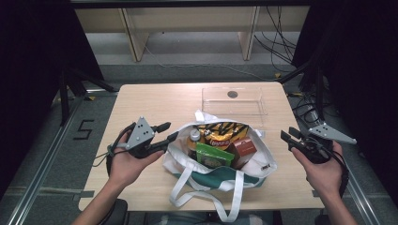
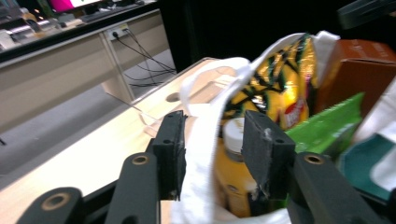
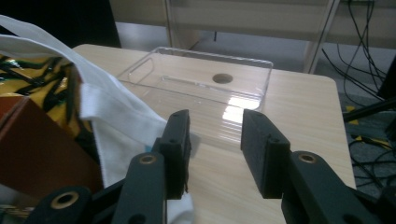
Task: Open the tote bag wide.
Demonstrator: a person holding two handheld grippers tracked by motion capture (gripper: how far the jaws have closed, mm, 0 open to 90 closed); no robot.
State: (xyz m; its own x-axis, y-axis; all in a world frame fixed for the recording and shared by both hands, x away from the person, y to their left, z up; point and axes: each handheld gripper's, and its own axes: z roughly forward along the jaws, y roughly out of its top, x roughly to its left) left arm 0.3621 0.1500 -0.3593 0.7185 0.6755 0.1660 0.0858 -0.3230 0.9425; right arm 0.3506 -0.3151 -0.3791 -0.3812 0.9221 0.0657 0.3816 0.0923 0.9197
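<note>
OBJECT: white soft-cloth tote bag with green base, packed with snacks, mid-surface | HANDLING: limp fabric, load-heavy, sags; take hold at rim hem | LEFT gripper: jaws open, rim between, unclamped | RIGHT gripper: jaws open, empty, beside the bag.

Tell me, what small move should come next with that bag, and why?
Probably close the left claw on the white tote bag's rim. In the left gripper view the cloth edge already hangs between its open jaws, and the chips bag, bottle and boxes sit inside, so holding the rim would keep the mouth open.
</note>
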